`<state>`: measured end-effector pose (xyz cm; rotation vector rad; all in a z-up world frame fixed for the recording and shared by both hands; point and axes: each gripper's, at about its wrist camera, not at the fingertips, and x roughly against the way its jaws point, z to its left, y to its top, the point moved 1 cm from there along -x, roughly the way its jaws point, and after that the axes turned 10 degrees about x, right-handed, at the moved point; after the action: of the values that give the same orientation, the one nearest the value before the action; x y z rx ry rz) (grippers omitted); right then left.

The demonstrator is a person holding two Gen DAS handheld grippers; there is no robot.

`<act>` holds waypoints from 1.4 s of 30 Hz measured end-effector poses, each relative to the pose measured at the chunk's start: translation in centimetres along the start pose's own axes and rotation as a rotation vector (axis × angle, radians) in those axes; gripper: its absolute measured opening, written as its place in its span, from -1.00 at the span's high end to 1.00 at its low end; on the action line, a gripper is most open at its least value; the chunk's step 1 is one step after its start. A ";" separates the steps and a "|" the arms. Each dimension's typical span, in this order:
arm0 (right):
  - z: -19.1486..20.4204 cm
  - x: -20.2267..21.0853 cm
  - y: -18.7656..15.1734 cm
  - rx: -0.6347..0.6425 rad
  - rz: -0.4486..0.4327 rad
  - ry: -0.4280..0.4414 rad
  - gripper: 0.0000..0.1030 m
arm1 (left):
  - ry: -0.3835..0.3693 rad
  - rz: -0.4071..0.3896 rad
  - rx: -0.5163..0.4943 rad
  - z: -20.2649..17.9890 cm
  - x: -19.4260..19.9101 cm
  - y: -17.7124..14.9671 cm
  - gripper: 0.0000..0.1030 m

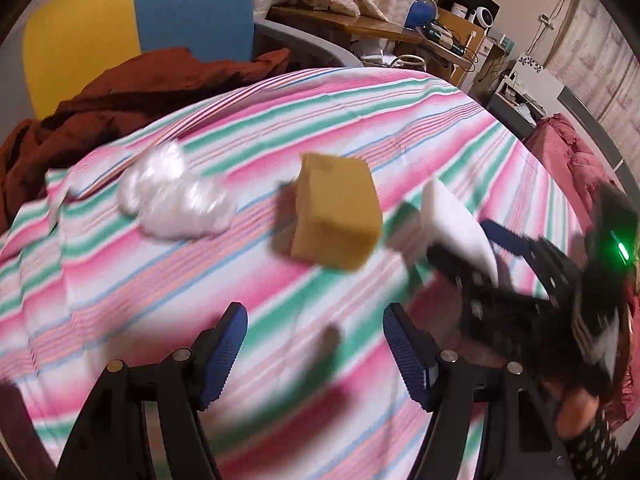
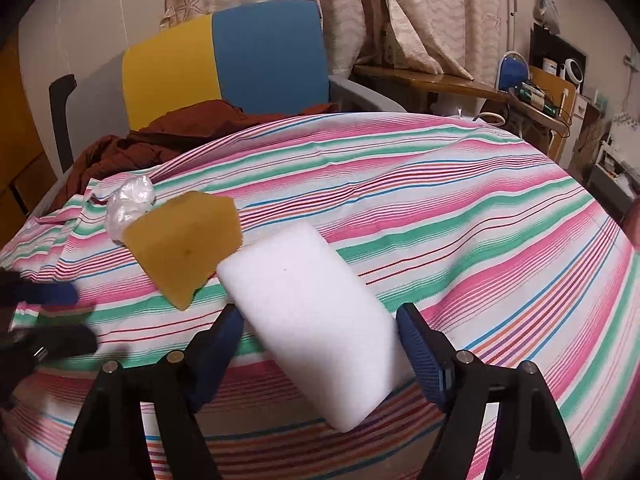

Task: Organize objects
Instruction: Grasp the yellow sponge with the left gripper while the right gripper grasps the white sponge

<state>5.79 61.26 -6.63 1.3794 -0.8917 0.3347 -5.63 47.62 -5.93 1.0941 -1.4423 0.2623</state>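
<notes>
- Two grippers work over a striped cloth [image 1: 280, 120] of pink, green and white that covers the work surface.
- Left gripper [image 1: 315, 322]: its blue-padded fingers stand apart with only cloth between them; nothing is held. This view is blurred.
- Yellow sponge [image 1: 336, 210]: ahead of the left gripper and slightly to its right, lying on the cloth, apart from the fingertips.
- Crumpled clear plastic wrap [image 1: 176, 196]: ahead and to the left of the left gripper, beyond the sponge's left side, also on the cloth.
- Right gripper [image 2: 318, 324]: a white foam block [image 2: 308, 312] lies tilted between its two fingers, its far end pointing ahead and left. The right pad [image 2: 420, 354] sits at the block's edge; the left finger is partly hidden behind the block, so whether the pads press on it cannot be told.
- In the right wrist view the yellow sponge sits just ahead and left of the white block's far end, appearing to touch it; the plastic wrap lies farther ahead-left, behind the sponge.
- Seen from the left wrist, the right gripper appears to the right, blurred, with the white block at its tips.
- Beyond the cloth's far edge: a rust-brown garment [image 2: 168, 136] heaped on a chair with a yellow-and-blue chair back [image 2: 240, 56].
</notes>
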 end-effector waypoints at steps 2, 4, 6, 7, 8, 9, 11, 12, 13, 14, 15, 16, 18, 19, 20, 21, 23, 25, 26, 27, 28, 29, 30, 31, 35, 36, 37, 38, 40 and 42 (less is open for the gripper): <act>0.0 0.0 -0.1 -0.001 -0.008 -0.009 -0.49 | -0.002 0.005 0.022 0.0 -1.0 0.8 -0.39; -0.1 0.1 -0.2 -0.008 -0.015 -0.013 -0.45 | 0.005 0.006 0.013 -0.3 -2.2 1.6 -0.39; -0.2 0.1 -0.2 -0.015 -0.021 -0.013 -0.43 | 0.025 0.006 -0.004 -0.6 -3.0 1.9 -0.39; -0.2 0.1 -0.3 -0.018 -0.025 -0.013 -0.42 | 0.026 0.000 -0.017 -0.7 -3.3 2.0 -0.39; -0.2 0.1 -0.3 -0.019 -0.027 -0.015 -0.41 | 0.033 -0.010 -0.022 -0.9 -3.5 2.2 -0.39; -0.2 0.1 -0.3 -0.017 -0.028 -0.019 -0.41 | 0.031 -0.031 -0.029 -1.0 -3.5 2.2 -0.36; -0.1 0.1 -0.4 -0.008 -0.028 -0.028 -0.40 | 0.007 -0.053 -0.036 -1.1 -3.4 2.1 -0.31; 0.0 0.2 -0.4 -0.003 -0.030 -0.034 -0.40 | 0.002 -0.059 -0.037 -1.0 -3.4 2.0 -0.17; 0.1 0.1 -0.4 0.001 -0.030 -0.040 -0.40 | -0.002 -0.061 -0.038 -0.9 -3.5 1.8 0.01; 0.1 0.1 -0.4 0.003 -0.030 -0.042 -0.40 | -0.019 -0.065 -0.039 -0.8 -3.4 1.5 0.03; 0.1 0.1 -0.4 0.005 -0.031 -0.047 -0.39 | -0.020 -0.075 -0.042 -0.8 -3.3 1.3 0.03; 0.2 0.2 -0.4 0.007 -0.033 -0.052 -0.39 | -0.019 -0.094 -0.050 -0.7 -2.9 0.9 0.04; 0.3 0.3 -0.4 0.009 -0.037 -0.059 -0.38 | -0.017 -0.118 -0.062 -0.3 -2.5 0.1 0.05; 0.3 0.3 -0.5 0.010 -0.040 -0.063 -0.38 | -0.016 -0.127 -0.065 -0.2 -2.3 -0.1 0.05; 0.3 0.4 -0.5 0.010 -0.042 -0.064 -0.37 | -0.012 -0.146 -0.071 0.0 -2.0 -0.6 0.05; 0.3 0.4 -0.5 0.010 -0.045 -0.065 -0.36 | -0.004 -0.162 -0.078 0.1 -1.8 -1.0 0.05; 0.2 0.5 -0.5 0.007 -0.052 -0.066 -0.35 | 0.022 -0.191 -0.106 0.2 -1.5 -2.1 0.05; 0.1 0.7 -0.5 0.003 -0.060 -0.068 -0.34 | 0.047 -0.213 -0.133 0.2 -0.8 -3.1 0.07; 0.1 0.8 -0.5 0.004 -0.063 -0.068 -0.33 | 0.063 -0.226 -0.139 0.1 -0.6 -3.4 0.07; 0.1 0.8 -0.5 0.004 -0.067 -0.069 -0.30 | 0.072 -0.231 -0.146 0.0 -0.5 -3.5 0.07; 0.1 0.9 -0.5 0.007 -0.072 -0.072 -0.30 | 0.075 -0.231 -0.151 0.0 -0.4 -3.8 0.07; 0.1 1.0 -0.5 0.009 -0.076 -0.075 -0.30 | 0.078 -0.232 -0.152 0.0 -0.3 -4.0 0.07; 0.2 1.1 -0.5 0.012 -0.081 -0.078 -0.30 | 0.082 -0.234 -0.148 0.1 -0.2 -4.3 0.07; 0.2 1.3 -0.5 0.015 -0.087 -0.084 -0.30 | 0.082 -0.236 -0.144 0.2 -0.1 -4.4 0.07; 0.6 1.9 -0.4 0.032 -0.112 -0.099 -0.30 | 0.063 -0.233 -0.103 1.0 0.3 -4.8 0.07; 0.7 2.0 -0.4 0.034 -0.117 -0.101 -0.30 | 0.054 -0.232 -0.088 1.3 0.6 -5.1 0.07; 0.8 2.2 -0.4 0.038 -0.126 -0.106 -0.30 | 0.052 -0.233 -0.080 1.5 0.6 -5.2 0.07; 0.8 2.3 -0.3 0.040 -0.131 -0.108 -0.30 | 0.052 -0.233 -0.074 1.6 0.6 -5.3 0.07; 1.0 2.7 -0.3 0.043 -0.146 -0.116 -0.30 | 0.053 -0.237 -0.065 1.9 1.1 -5.9 0.07; 1.2 3.0 -0.2 0.051 -0.154 -0.118 -0.30 | 0.050 -0.236 -0.059 2.2 1.5 -6.5 0.07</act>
<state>7.40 59.29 -4.71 1.5174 -0.8727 0.1605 -2.04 41.90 -8.03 1.1888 -1.2549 0.0777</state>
